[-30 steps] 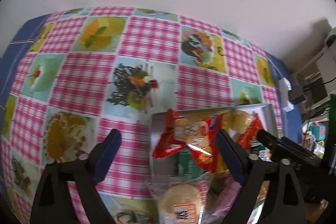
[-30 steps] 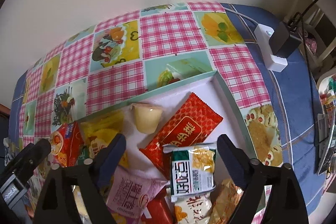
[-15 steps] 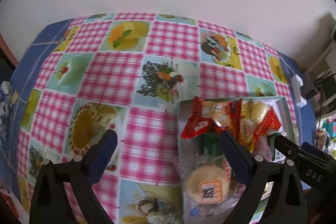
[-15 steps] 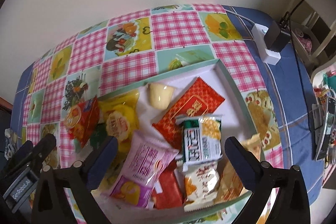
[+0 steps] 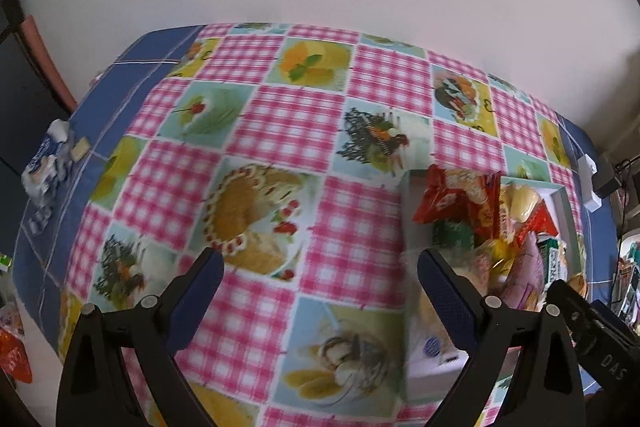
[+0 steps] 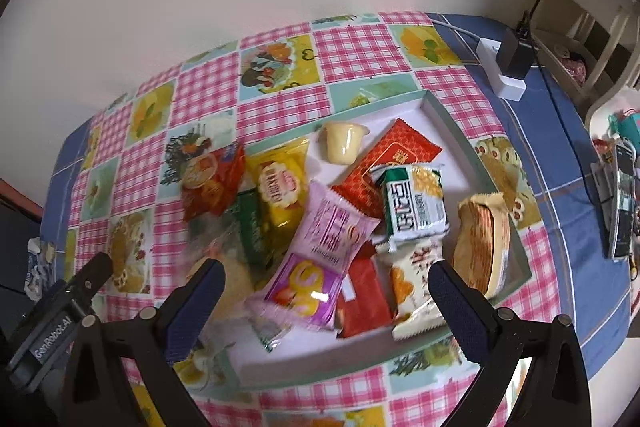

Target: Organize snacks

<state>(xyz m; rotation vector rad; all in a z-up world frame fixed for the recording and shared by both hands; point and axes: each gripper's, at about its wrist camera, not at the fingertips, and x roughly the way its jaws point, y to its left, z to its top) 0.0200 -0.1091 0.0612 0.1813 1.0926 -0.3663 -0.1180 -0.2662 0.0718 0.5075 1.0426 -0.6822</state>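
Note:
A shallow pale green tray (image 6: pixel 464 143) on the checked tablecloth holds several snack packets: a pink packet (image 6: pixel 324 251), a green-and-white packet (image 6: pixel 414 205), a red packet (image 6: pixel 394 157), a yellow packet (image 6: pixel 280 187), a jelly cup (image 6: pixel 343 142) and a round cake in wrap (image 6: pixel 482 239). My right gripper (image 6: pixel 326 279) is open and empty, above the tray's near side. My left gripper (image 5: pixel 318 273) is open and empty over the cloth, left of the tray (image 5: pixel 406 211). The red packet (image 5: pixel 452 195) lies at the tray's far left corner.
A white power strip with a black plug (image 6: pixel 506 67) sits at the table's far right. A phone (image 6: pixel 622 211) lies on the blue right edge. Crumpled wrappers (image 5: pixel 48 163) lie at the table's left edge. A white wall stands behind the table.
Both grippers have pulled back and up from the tray. The left one has also swung left, so the tray now sits at the right of its view. Both stay open.

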